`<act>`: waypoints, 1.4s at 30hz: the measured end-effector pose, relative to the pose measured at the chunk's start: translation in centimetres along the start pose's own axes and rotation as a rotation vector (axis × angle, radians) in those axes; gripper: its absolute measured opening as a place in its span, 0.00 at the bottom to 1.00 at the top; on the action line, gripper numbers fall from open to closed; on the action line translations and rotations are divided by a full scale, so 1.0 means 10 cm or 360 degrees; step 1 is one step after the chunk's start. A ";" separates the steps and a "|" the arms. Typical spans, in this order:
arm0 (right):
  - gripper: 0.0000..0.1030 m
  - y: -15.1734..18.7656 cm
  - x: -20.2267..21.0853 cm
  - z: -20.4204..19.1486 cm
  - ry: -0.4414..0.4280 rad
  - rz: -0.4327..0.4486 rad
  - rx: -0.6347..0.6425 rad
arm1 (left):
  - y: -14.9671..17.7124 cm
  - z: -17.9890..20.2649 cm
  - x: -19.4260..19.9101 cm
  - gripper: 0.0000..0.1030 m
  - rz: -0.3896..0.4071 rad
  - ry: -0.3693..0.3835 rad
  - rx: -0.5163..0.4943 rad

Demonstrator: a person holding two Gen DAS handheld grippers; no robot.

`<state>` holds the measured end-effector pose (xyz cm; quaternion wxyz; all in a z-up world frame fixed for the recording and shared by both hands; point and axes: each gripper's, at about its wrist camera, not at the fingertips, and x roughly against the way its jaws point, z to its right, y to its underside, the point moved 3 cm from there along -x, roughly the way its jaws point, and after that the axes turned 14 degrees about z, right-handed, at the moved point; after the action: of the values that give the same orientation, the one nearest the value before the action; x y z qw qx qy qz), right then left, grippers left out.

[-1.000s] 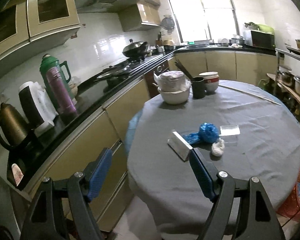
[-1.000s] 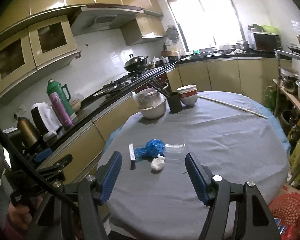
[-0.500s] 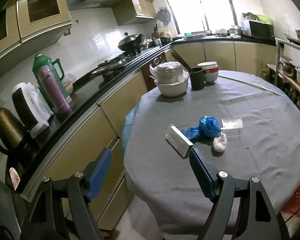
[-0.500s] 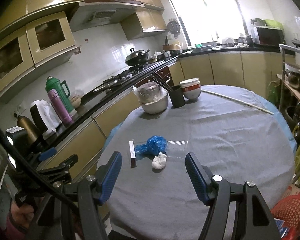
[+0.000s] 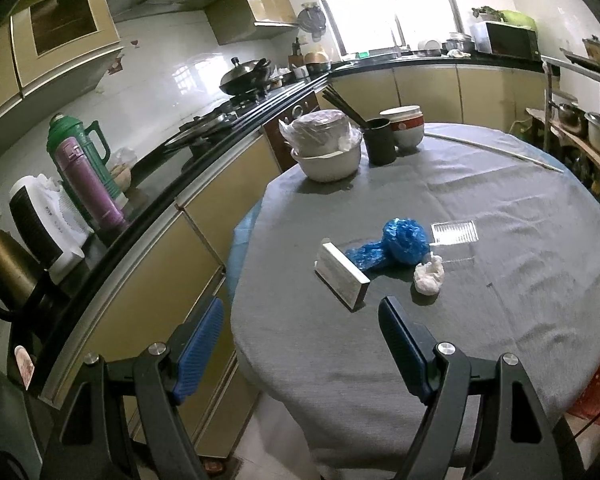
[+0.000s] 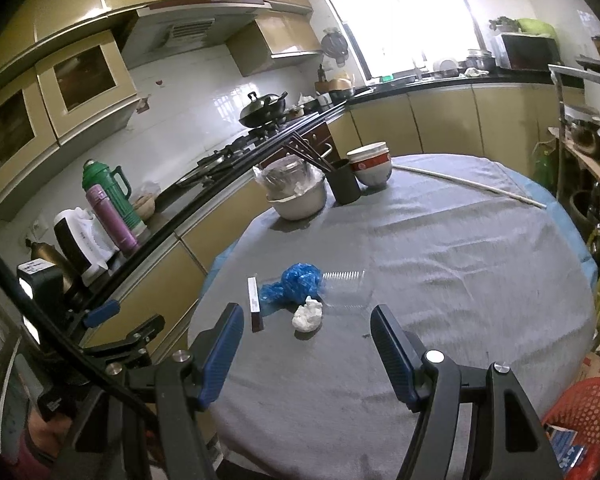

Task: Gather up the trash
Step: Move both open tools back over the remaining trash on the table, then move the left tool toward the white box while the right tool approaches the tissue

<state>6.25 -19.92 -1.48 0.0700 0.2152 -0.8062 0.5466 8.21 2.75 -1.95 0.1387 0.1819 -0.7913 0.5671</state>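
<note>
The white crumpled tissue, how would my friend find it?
Look at the round grey table. Near its front edge sits a small trash cluster; the white crumpled tissue lies beside the blue plastic bag. It alone is white and lumpy.

On the grey table near its left edge you see a small white box lying flat, a crumpled blue plastic bag just right of it, a white tissue wad nearer, and a clear flat wrapper farther right.
</note>
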 end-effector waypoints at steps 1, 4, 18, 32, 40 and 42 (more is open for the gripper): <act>0.68 0.00 0.00 0.02 0.0000 -0.0001 -0.0007 | -0.01 0.01 -0.01 0.78 -0.0001 0.0001 -0.0004; 0.68 0.01 0.00 0.05 -0.0001 -0.0001 -0.0021 | -0.02 0.04 -0.01 0.78 -0.0003 0.0003 -0.0019; 0.68 0.03 0.04 0.13 -0.0001 0.0002 -0.0050 | -0.03 0.14 0.01 0.78 -0.0008 0.0015 -0.0056; 0.68 0.04 0.09 0.10 -0.0009 0.0004 -0.0040 | -0.02 0.14 0.03 0.78 -0.0011 0.0020 -0.0050; 0.68 0.05 0.06 0.04 -0.0010 -0.0006 -0.0024 | 0.03 0.11 0.01 0.78 -0.0018 0.0025 -0.0041; 0.68 0.06 0.05 0.03 -0.0010 -0.0010 -0.0025 | 0.04 0.10 0.00 0.78 -0.0023 0.0026 -0.0038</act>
<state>5.61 -20.18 -1.96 0.0709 0.2190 -0.8099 0.5395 7.99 1.90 -2.65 0.1514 0.1812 -0.7955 0.5580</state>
